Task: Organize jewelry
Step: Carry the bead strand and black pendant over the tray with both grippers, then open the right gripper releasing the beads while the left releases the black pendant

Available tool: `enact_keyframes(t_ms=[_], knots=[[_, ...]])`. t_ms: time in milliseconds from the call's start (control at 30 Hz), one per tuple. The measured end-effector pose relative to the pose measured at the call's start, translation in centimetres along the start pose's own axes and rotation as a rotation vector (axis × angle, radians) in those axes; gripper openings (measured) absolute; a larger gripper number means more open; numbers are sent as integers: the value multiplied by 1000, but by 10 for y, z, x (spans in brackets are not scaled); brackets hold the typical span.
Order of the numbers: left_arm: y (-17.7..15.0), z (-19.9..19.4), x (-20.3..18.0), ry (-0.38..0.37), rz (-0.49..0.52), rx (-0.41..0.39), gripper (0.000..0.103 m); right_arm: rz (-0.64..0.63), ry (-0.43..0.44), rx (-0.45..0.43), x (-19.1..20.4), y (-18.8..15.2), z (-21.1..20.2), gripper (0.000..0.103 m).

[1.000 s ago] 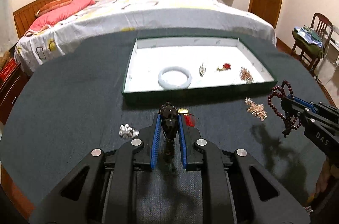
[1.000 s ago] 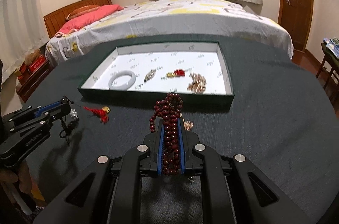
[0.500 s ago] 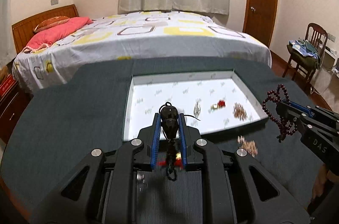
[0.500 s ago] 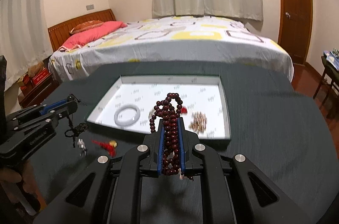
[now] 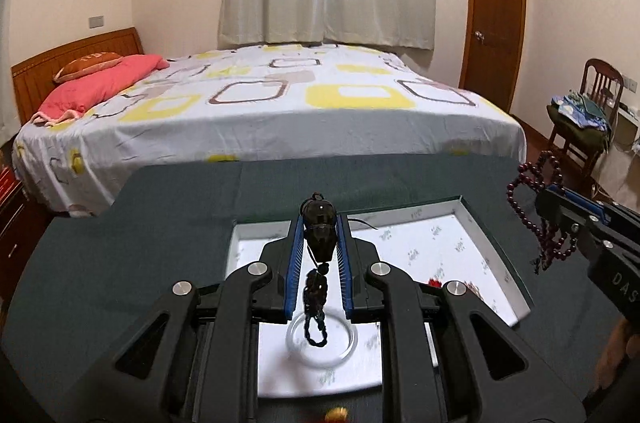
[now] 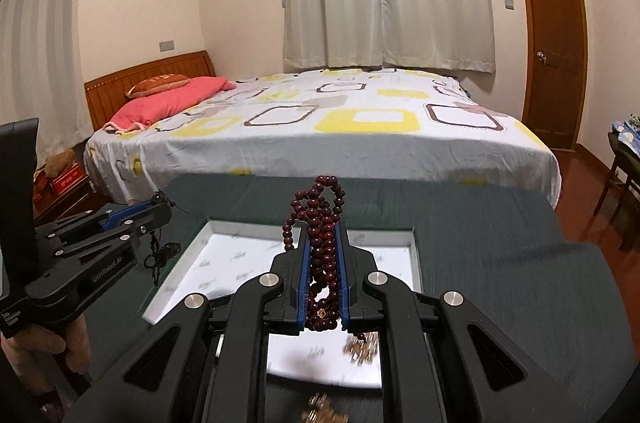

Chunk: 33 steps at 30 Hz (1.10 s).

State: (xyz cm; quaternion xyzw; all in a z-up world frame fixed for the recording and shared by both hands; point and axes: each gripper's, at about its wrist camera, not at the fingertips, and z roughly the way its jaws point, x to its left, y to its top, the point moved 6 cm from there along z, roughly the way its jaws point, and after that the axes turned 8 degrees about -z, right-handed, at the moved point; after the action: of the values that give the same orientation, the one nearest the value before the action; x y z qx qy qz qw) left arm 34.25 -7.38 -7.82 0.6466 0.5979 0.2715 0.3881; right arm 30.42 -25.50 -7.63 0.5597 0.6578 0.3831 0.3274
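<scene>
Carrying step: left gripper (image 5: 319,223) fingers clamping dark pendant (image 5: 319,231), right gripper (image 6: 324,243) fingers clamping bead strand (image 6: 320,223), both hovering over tray (image 5: 492,243); next, releasing at 12 o'clock.

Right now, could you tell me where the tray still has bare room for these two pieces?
The tray's far half, between its back wall and the white bangle, looks bare. It is crowded nearer: bangle at the left, red charm and gold cluster toward the right.

Both claws, left (image 5: 319,223) and right (image 6: 323,239), now up over the tray (image 5: 496,243), off the table.
</scene>
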Motion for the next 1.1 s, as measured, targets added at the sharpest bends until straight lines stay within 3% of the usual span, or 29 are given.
enact_keyframes(t_ms=[400, 633, 1000, 1033, 1100], knots=[[-52, 111, 2, 37, 6, 266, 17, 12, -11, 233, -24, -55, 96, 12], [-58, 129, 8, 55, 14, 319, 17, 24, -5, 318, -28, -71, 120, 12], [-67, 140, 8, 49, 10, 370, 18, 28, -12, 343, -29, -78, 125, 14], [-66, 140, 8, 48, 9, 370, 18, 29, -14, 343, -29, -78, 125, 18], [-66, 139, 8, 48, 6, 368, 26, 31, -18, 338, -30, -78, 125, 36]])
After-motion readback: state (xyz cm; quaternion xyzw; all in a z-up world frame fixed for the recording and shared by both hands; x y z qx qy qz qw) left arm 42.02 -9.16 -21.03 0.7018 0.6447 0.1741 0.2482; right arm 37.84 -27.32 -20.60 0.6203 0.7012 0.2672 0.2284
